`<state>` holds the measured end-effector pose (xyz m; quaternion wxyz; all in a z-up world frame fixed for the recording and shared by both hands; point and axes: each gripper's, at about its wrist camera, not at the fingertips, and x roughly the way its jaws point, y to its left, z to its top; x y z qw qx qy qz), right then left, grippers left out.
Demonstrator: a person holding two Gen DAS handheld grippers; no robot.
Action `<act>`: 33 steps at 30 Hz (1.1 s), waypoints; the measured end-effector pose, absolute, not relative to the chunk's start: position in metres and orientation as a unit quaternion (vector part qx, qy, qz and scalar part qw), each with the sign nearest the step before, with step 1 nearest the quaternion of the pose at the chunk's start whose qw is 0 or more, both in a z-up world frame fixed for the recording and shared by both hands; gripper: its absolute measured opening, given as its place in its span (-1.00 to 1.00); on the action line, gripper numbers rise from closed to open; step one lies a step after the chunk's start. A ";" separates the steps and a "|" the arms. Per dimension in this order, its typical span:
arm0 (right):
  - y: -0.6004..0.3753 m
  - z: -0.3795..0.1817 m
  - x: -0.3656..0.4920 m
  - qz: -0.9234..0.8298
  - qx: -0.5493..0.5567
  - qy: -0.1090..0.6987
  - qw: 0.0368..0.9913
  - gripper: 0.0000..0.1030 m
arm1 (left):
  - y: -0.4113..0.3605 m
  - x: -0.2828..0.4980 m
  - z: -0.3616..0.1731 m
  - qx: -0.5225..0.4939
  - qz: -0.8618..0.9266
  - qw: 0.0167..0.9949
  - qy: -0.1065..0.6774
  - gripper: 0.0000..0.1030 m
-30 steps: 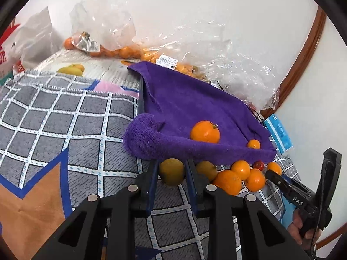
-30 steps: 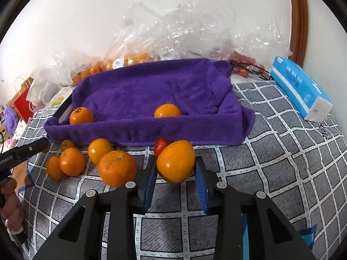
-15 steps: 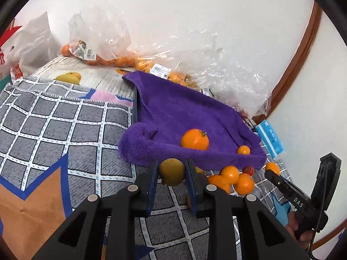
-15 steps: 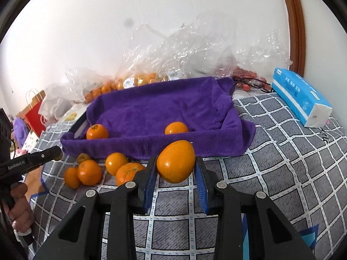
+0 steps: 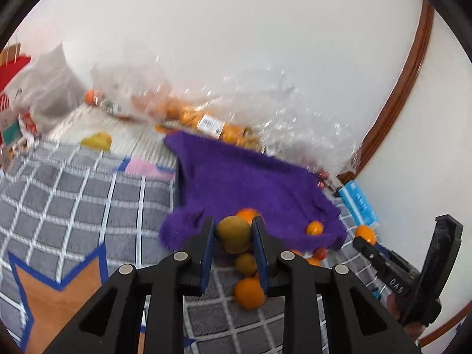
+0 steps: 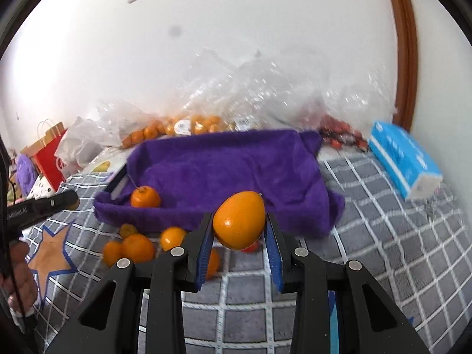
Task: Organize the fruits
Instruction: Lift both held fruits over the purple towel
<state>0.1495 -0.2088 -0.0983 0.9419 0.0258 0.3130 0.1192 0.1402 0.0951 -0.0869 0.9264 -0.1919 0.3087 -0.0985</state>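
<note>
Right wrist: right tool grips smooth oval orange; left tool clamps dull round fruit.

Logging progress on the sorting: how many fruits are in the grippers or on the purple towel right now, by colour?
Orange: 3, the big orange in the right gripper, plus a stemmed orange and a small orange on the purple towel
Yellow-green: 1, the yellow-green fruit in the left gripper
Total: 4
</note>
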 end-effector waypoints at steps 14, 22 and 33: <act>-0.188 -0.044 0.195 0.121 0.046 0.261 0.957 -0.34 | 0.073 0.190 -0.055 -0.172 -0.100 0.935 0.294 -0.53; -0.185 -0.067 0.225 0.111 0.051 0.265 0.956 -0.34 | 0.074 0.217 -0.082 -0.165 -0.083 0.936 0.299 -0.53; -0.207 -0.103 0.245 0.079 0.070 0.296 0.949 -0.34 | 0.089 0.230 -0.110 -0.211 -0.090 0.919 0.321 -0.53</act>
